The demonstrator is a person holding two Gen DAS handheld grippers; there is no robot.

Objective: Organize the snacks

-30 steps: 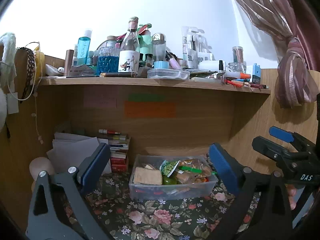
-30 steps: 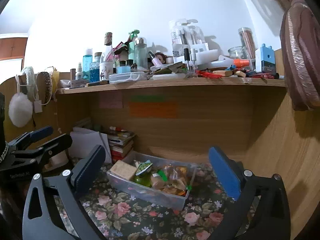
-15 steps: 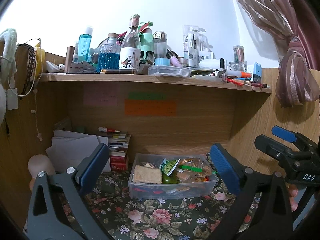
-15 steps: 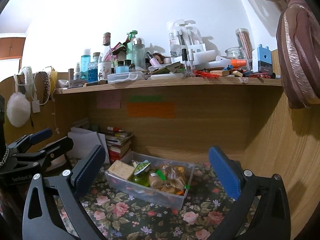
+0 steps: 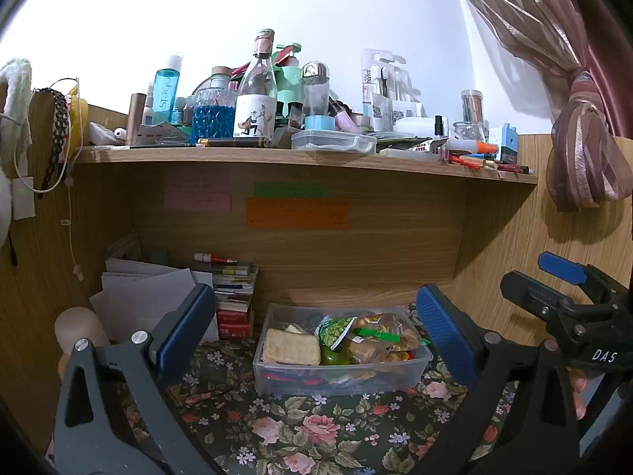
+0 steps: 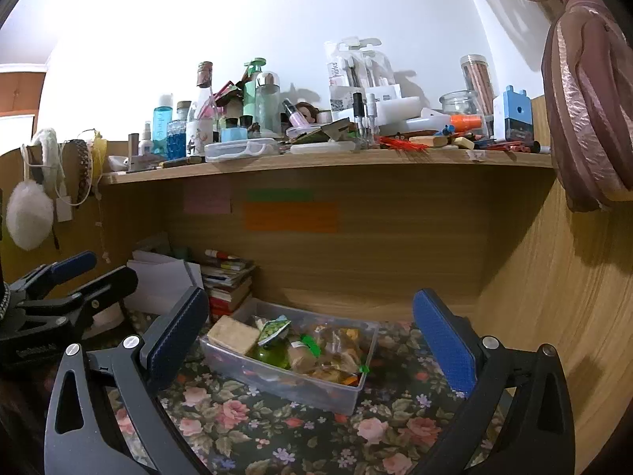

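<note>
A clear plastic bin sits on the floral cloth under the wooden shelf, against the back panel. It holds several snacks: a tan cracker packet, a green pea packet and crinkly clear bags. My left gripper is open, short of the bin with nothing between its blue pads. My right gripper is likewise open and short of the bin. Each gripper shows in the other's view, the right gripper at the right edge and the left gripper at the left edge.
A shelf crowded with bottles, jars and pens runs overhead. A stack of books and loose papers stand left of the bin. A wooden side wall and a tied curtain close off the right.
Both views have drifted only slightly. The bin and its snacks have not moved, and both grippers stay open.
</note>
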